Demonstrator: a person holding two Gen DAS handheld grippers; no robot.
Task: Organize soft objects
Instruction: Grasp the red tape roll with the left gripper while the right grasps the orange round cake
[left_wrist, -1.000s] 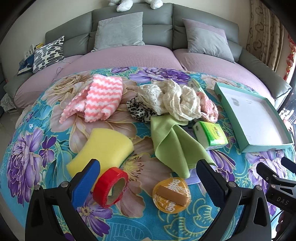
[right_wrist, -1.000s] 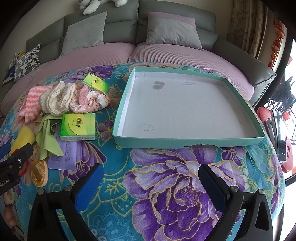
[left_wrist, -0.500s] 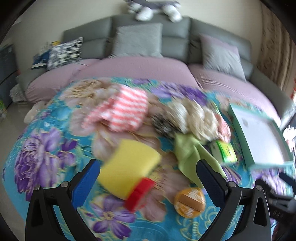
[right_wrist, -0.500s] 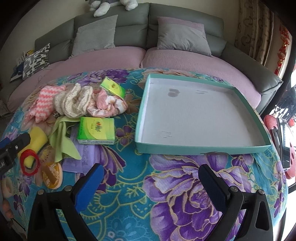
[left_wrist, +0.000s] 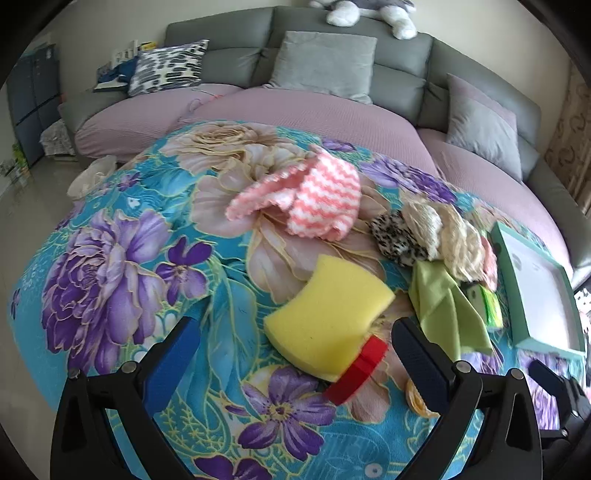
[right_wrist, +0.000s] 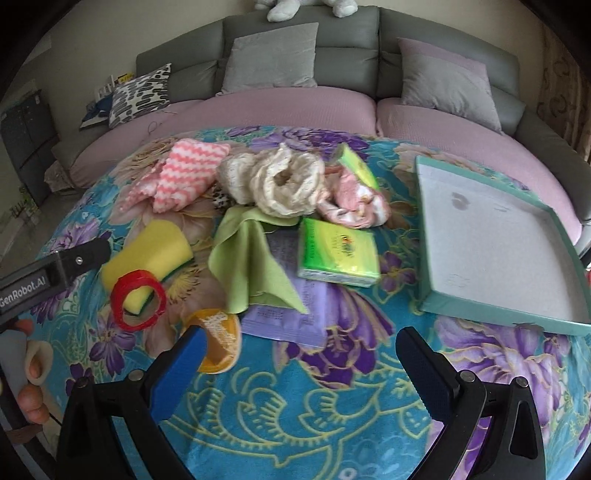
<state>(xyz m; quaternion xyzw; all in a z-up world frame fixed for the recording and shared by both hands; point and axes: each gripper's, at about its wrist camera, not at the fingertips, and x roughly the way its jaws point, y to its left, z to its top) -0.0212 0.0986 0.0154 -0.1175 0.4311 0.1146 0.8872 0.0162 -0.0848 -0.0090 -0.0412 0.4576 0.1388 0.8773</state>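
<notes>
On the floral cloth lie a yellow sponge (left_wrist: 327, 319) (right_wrist: 147, 254), a pink zigzag towel (left_wrist: 317, 197) (right_wrist: 184, 173), a cream lace cloth (left_wrist: 443, 229) (right_wrist: 284, 181), a green cloth (left_wrist: 447, 306) (right_wrist: 251, 258) and a pink garment (right_wrist: 354, 199). A teal tray (left_wrist: 517, 291) (right_wrist: 432, 236) stands at the right, with nothing in it. My left gripper (left_wrist: 295, 354) is open and empty, just short of the sponge. My right gripper (right_wrist: 299, 362) is open and empty over the cloth's near edge.
A red tape roll (left_wrist: 358, 369) (right_wrist: 138, 299) leans on the sponge. An orange round pack (right_wrist: 219, 339), two green tissue packs (right_wrist: 340, 251), a purple packet (right_wrist: 291, 314) and a leopard scrunchie (left_wrist: 395, 238) lie among the cloths. A grey sofa (right_wrist: 295, 48) stands behind.
Both grippers swung left. The left now faces the sponge and pink towel; the right now faces the pile, with the tray shifted to its right. Nothing was picked up.
</notes>
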